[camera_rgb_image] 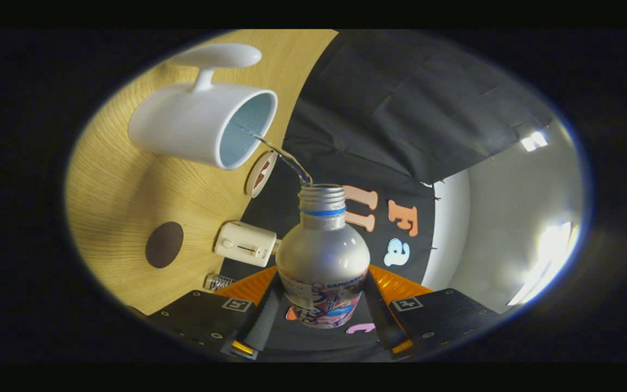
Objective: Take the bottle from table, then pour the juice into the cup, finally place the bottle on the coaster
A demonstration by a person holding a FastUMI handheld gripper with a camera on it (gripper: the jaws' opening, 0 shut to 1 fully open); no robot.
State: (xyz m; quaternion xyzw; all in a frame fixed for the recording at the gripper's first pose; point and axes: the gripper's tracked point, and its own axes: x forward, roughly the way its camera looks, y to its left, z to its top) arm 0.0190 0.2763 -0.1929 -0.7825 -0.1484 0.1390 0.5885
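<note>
My gripper (321, 305) is shut on the silver bottle (323, 256), both fingers pressing its printed lower body. The view is rolled on its side, so the bottle is tipped toward the white cup (199, 122). The bottle has no cap on its threaded neck. A thin stream of liquid (286, 158) runs from the bottle's mouth to the cup's rim, just beyond the fingers. The cup stands on the wooden table (123, 179), its handle on the side away from the bottle. A dark round coaster (164, 244) lies flat on the table, beside the left finger.
A cream box-shaped device (245, 243) with a slider sits near the table's edge, between the coaster and the bottle. A small round white disc (262, 174) lies by the cup's mouth. A small ridged metal piece (216, 281) lies close to the left finger. Black cloth hangs behind.
</note>
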